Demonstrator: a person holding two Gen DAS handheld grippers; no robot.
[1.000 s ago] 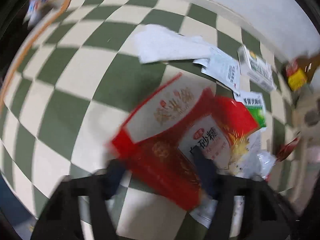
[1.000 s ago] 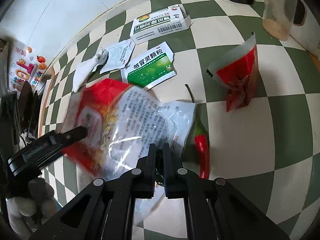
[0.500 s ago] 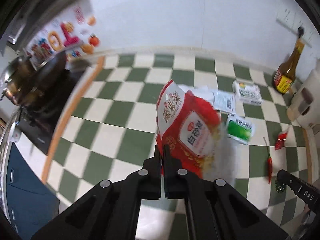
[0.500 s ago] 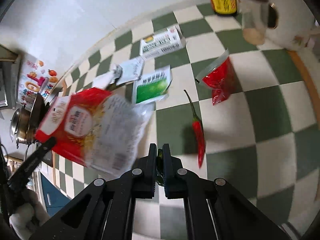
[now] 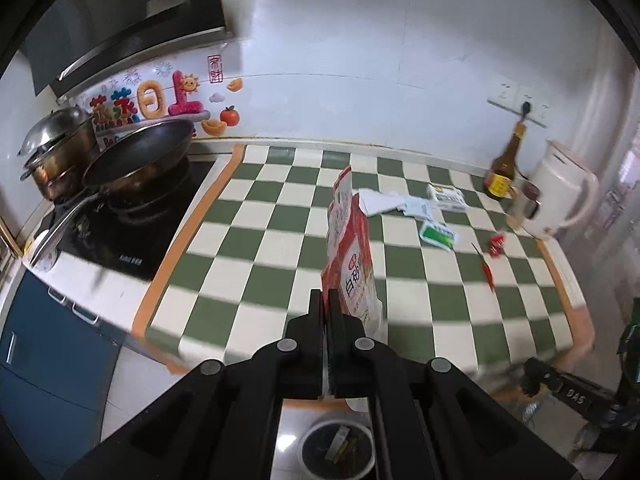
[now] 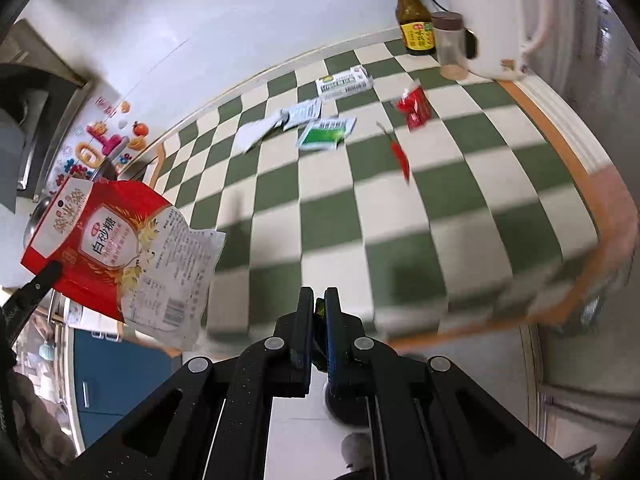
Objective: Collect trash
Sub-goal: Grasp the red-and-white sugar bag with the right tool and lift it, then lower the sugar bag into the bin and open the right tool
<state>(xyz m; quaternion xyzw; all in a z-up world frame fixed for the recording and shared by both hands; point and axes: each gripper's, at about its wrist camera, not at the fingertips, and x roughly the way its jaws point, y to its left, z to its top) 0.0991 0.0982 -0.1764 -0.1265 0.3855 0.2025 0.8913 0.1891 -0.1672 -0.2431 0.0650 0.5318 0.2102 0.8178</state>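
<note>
**Carry the wrapper to the bin**

The left gripper [image 5: 325,308] is clamped on the red-and-white crinkled plastic sugar bag [image 5: 352,264]. The round white waste bin [image 5: 338,450] sits at 6 o'clock below it. The right gripper [image 6: 316,312] pinches a small dark-green scrap [image 6: 319,307]. Centre the bag over the bin before releasing, since limp film drifts.

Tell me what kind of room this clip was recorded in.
Most likely a home kitchen: a wok and a lidded pot sit on a black cooktop, under a range hood, and a sauce bottle stands on the checkered counter.
</note>
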